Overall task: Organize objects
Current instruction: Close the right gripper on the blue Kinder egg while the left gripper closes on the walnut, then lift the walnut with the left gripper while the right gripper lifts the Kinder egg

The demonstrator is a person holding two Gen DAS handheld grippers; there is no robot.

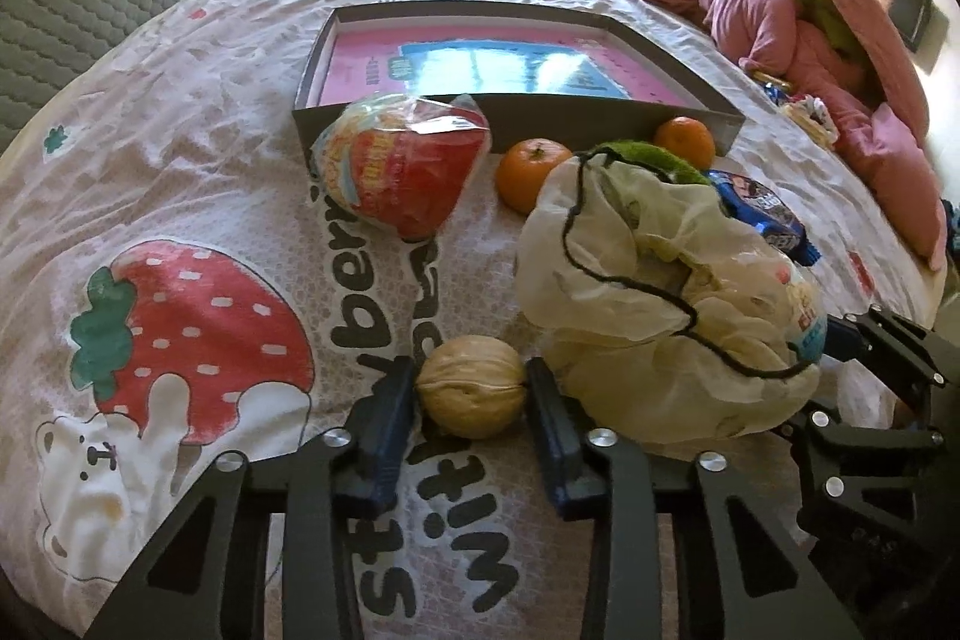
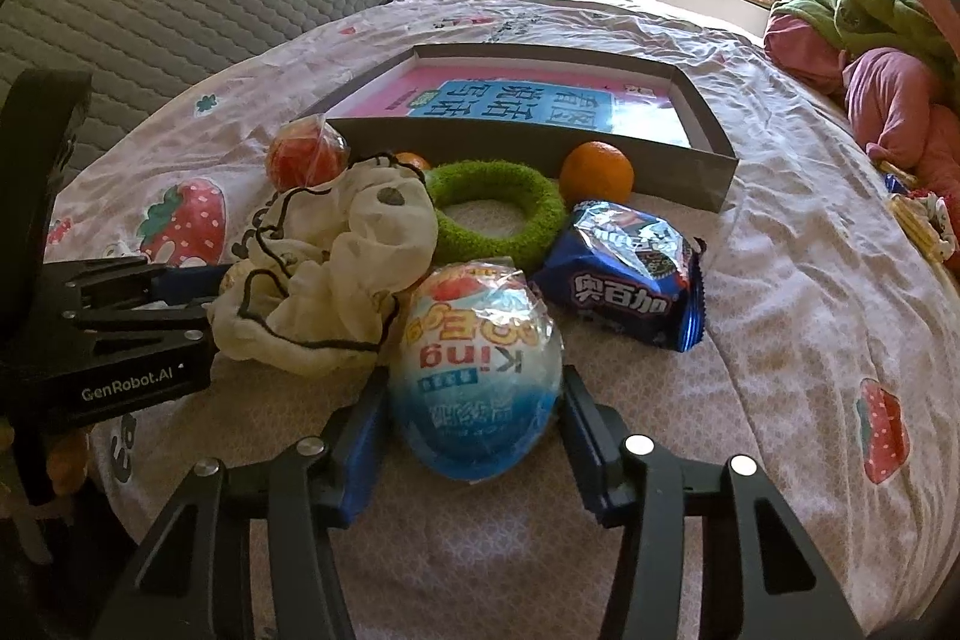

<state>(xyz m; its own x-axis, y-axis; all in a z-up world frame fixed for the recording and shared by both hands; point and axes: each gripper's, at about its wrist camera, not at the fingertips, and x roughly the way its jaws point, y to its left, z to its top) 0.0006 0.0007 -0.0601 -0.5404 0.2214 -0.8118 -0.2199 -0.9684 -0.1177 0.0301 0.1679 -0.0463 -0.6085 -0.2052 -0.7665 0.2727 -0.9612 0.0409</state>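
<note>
Left gripper (image 1: pixel 471 388) straddles a walnut (image 1: pixel 471 387) lying on the strawberry-print bedsheet (image 1: pixel 180 148); both blue pads touch its sides, so the nut appears clamped, its seam running across the jaws. Right gripper (image 2: pixel 474 400) brackets a blue wrapped toy egg (image 2: pixel 474 370), long axis pointing away from the tool, pads against its flanks. The shallow grey box (image 2: pixel 528 148), the likely destination, lies straight ahead of both tools, well beyond them. Between stand a crumpled cream cloth bag (image 2: pixel 324 268) touching the egg, a green ring (image 2: pixel 498 214), two oranges (image 1: pixel 531 172), a red wrapped egg (image 1: pixel 408 172) and a blue biscuit packet (image 2: pixel 624 274); lifting clear is probably needed first.
</note>
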